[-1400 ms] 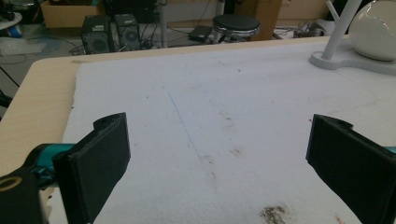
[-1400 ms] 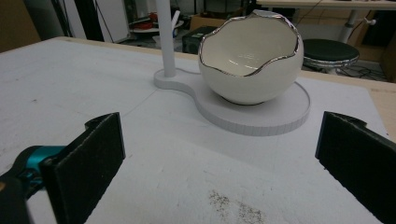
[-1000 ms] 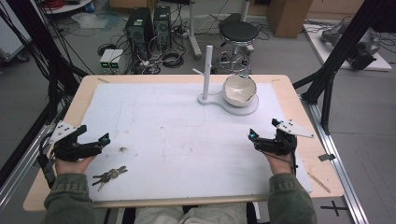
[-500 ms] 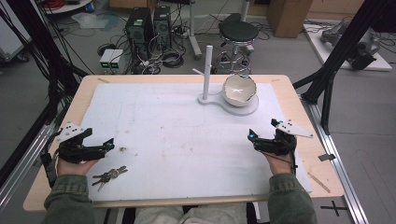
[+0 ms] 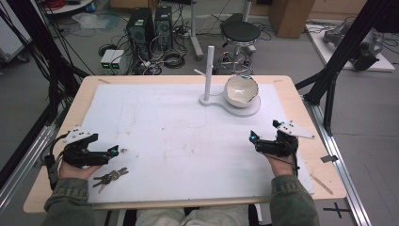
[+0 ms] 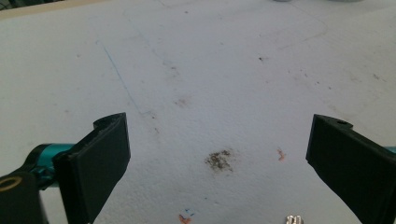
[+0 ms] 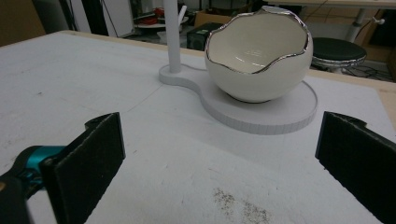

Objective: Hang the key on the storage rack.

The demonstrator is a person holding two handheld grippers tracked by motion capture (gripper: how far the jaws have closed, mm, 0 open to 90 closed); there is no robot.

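Note:
A bunch of keys (image 5: 111, 176) lies on the white mat (image 5: 179, 141) near the front left, just on the person's side of my left gripper (image 5: 114, 151). That gripper rests low over the mat, open, with nothing between its jaws. In the left gripper view the gripper (image 6: 219, 128) stands wide apart over a dark stain (image 6: 218, 159), and a bit of key metal (image 6: 293, 219) shows at the bottom edge. My right gripper (image 5: 253, 137) sits at the right, open and empty (image 7: 219, 128), facing a white eggshell-shaped bowl (image 7: 259, 56) on a white stand (image 7: 275, 116).
The stand (image 5: 244, 109) carries an upright post (image 5: 209, 70) with a short side peg, and the bowl (image 5: 241, 91) sits beside it at the back centre. Bare wooden table edge (image 5: 320, 155) borders the mat. Black frame legs stand at both sides.
My left gripper has slid a little toward the person and the keys. The right gripper has hardly moved.

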